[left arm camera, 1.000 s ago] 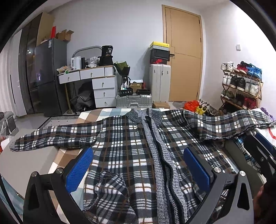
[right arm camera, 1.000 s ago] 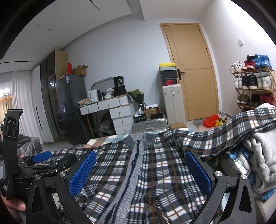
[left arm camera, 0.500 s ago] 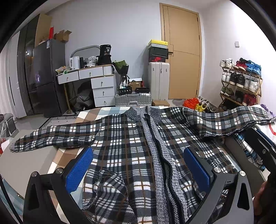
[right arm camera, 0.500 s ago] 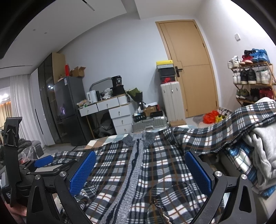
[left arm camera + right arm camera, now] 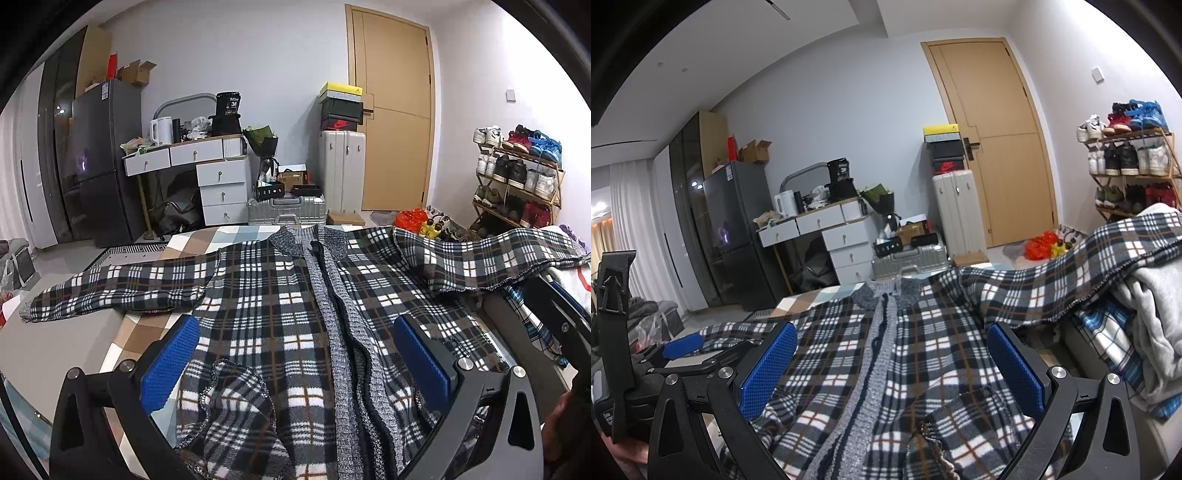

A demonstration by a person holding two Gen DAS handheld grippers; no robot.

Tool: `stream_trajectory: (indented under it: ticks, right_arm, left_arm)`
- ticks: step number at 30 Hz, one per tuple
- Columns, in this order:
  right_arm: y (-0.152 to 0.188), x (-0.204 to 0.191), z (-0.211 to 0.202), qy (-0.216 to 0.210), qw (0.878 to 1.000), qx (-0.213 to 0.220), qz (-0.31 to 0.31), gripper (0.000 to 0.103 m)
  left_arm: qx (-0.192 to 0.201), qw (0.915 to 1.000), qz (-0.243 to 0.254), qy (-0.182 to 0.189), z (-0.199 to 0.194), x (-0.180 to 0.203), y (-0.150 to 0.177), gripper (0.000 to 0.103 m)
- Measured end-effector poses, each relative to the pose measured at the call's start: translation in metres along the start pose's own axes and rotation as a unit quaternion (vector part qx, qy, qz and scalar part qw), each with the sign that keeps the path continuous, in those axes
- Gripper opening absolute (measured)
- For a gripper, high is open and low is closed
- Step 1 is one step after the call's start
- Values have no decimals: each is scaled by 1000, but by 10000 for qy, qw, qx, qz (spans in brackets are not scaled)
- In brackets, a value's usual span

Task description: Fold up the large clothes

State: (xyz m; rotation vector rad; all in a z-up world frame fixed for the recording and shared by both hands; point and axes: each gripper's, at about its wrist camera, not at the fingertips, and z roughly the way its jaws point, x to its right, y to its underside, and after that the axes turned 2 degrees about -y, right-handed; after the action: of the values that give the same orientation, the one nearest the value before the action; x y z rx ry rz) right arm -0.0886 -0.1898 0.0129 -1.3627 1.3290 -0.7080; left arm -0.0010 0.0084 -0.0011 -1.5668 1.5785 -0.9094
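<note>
A black, white and brown plaid fleece jacket (image 5: pixel 280 295) with a grey knit collar and placket lies face up on the bed, collar at the far end. One sleeve (image 5: pixel 122 291) stretches flat to the left. The other sleeve (image 5: pixel 491 254) drapes over a pile at the right. My left gripper (image 5: pixel 295 363) hovers open over the jacket's lower hem, nothing between its blue pads. My right gripper (image 5: pixel 892 373) is open as well, low over the same jacket (image 5: pixel 916 350). The left gripper (image 5: pixel 679 345) shows at the lower left of the right wrist view.
The checked bedsheet (image 5: pixel 192 243) shows beyond the jacket. A heap of grey and blue-checked clothes (image 5: pixel 1145 332) lies at the right. Beyond the bed stand a white desk (image 5: pixel 207 173), suitcases (image 5: pixel 341 170), a door and a shoe rack (image 5: pixel 517 173).
Both grippers have risen and tilted up slightly; the room sits lower in each view. The jacket lies as before, and both grippers stay open.
</note>
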Motion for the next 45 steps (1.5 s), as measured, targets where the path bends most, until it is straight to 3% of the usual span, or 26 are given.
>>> stream_trajectory:
  ticks: [5, 9, 13, 17, 19, 22, 27, 31, 34, 36, 38, 39, 40, 42, 45]
  right_arm:
    - [0, 4, 3, -68, 9999, -59, 54, 103]
    - [0, 15, 9, 6, 9998, -186, 111, 103]
    - [-10, 43, 10, 196, 9976, -290, 600, 103]
    - [-31, 94, 2, 478, 9924, -480, 1031, 103]
    - [-46, 130, -9, 1010, 9874, -595, 1062, 103]
    - [-66, 188, -29, 1643, 9733, -690, 1447, 103]
    - [-95, 277, -49, 2225, 9463, -927, 2155, 103]
    - [-104, 315, -48, 2445, 9314, -1080, 2470, 93]
    - [-109, 327, -39, 2992, 9198, -1245, 2212, 79]
    - [-111, 327, -34, 3158, 9166, -1277, 2093, 76]
    - [-114, 325, -29, 3352, 9150, -1246, 1867, 66]
    - [-117, 323, -23, 3482, 9130, -1283, 1695, 45]
    - [-120, 320, -16, 3658, 9093, -1325, 1479, 8]
    - [-126, 315, -9, 3796, 9056, -1323, 1351, 6]
    - [-141, 308, -5, 3804, 9101, -1119, 1204, 6]
  left_arm:
    - [-21, 10000, 6, 30, 0, 0, 0, 102]
    - [-140, 9994, -31, 307, 3, 1, 1, 102]
    - [-213, 9992, 3, 327, 6, 4, 1, 102]
    - [-341, 9985, 11, 427, 6, 3, 3, 102]
    - [-354, 9983, 75, 460, 5, 4, 3, 102]
    - [-398, 9979, 122, 501, 6, 5, 4, 102]
    - [-473, 9973, 209, 528, 8, 9, 4, 102]
    - [-502, 9973, 234, 480, 10, 8, 5, 102]
    - [-565, 9970, 262, 468, 12, 7, 6, 102]
    - [-544, 9973, 294, 406, 13, 7, 6, 102]
    - [-517, 9974, 345, 355, 13, 7, 6, 102]
    - [-530, 9973, 369, 351, 14, 8, 7, 102]
    - [-549, 9971, 386, 349, 15, 8, 7, 102]
    - [-593, 9968, 415, 335, 17, 8, 8, 102]
    - [-618, 9965, 448, 344, 17, 6, 8, 102]
